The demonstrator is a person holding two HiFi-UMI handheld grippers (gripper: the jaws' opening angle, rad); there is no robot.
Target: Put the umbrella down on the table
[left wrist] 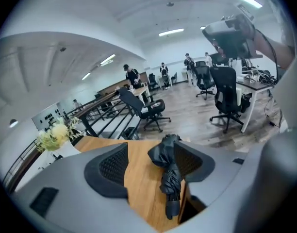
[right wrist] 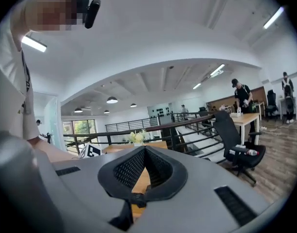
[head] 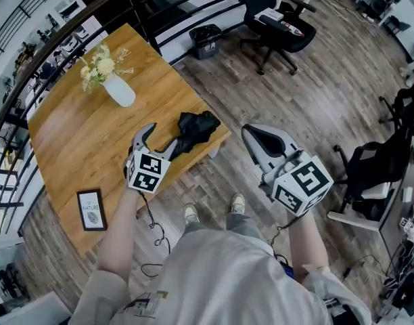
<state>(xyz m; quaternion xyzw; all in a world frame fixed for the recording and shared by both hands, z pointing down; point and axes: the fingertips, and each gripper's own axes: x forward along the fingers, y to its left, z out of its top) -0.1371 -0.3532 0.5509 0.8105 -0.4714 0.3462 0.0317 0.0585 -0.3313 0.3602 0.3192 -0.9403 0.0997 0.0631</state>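
Wooden table holds folded umbrella; left hand-held gripper jaws apart, empty.

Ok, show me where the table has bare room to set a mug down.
Widest bare patch: mid table, bordered by the vase, the umbrella and the picture frame. A smaller one lies between the vase and the far corner. Crowded: the near right edge, where the umbrella lies with the left tool by it.
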